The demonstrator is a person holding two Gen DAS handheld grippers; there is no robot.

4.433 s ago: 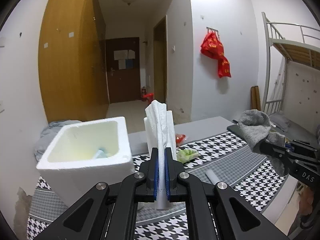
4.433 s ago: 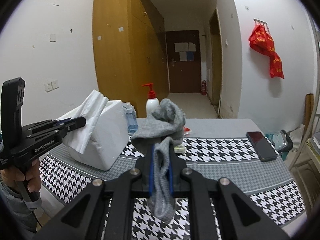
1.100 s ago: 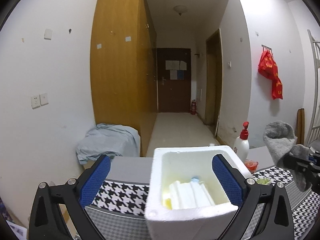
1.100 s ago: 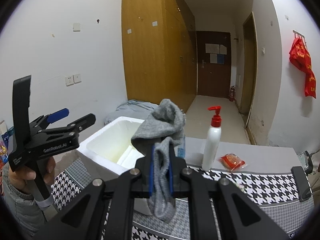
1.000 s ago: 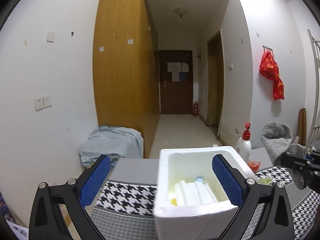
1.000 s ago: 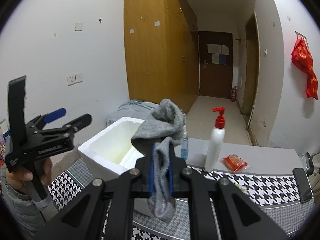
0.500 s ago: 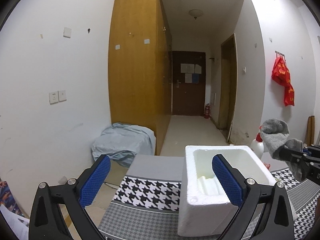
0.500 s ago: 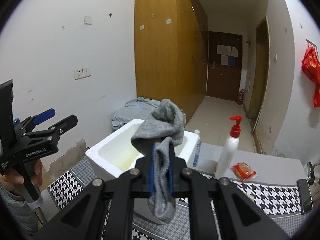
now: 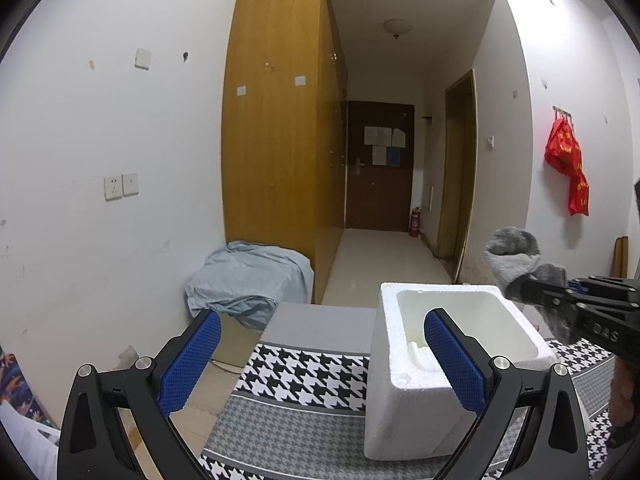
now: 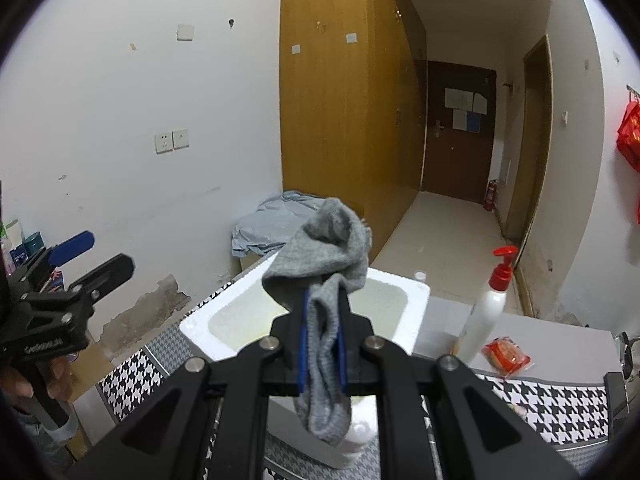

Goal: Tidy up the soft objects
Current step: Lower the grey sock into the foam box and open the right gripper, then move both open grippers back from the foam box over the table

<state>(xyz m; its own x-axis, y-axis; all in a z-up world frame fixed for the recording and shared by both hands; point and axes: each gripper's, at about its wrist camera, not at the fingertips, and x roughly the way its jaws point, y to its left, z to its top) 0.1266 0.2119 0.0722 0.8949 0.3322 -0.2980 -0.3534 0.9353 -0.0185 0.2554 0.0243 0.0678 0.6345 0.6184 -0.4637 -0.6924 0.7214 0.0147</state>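
My left gripper (image 9: 322,356) stood wide open and empty, left of the white foam box (image 10: 404,300). My right gripper (image 10: 322,344) was clamped on a grey sock (image 10: 326,256), soft and crumpled, bunched above the pads and dangling below, just over the box.

A white pump bottle (image 10: 486,312) with a red top stands on a houndstooth tablecloth (image 9: 304,368); a red snack packet (image 10: 506,355) lies just beside it; a tall wooden wardrobe (image 9: 280,136) lines the wall; a pale blue cloth heap (image 9: 248,280) sits on the floor; red bags (image 9: 568,164) hang from hooks.
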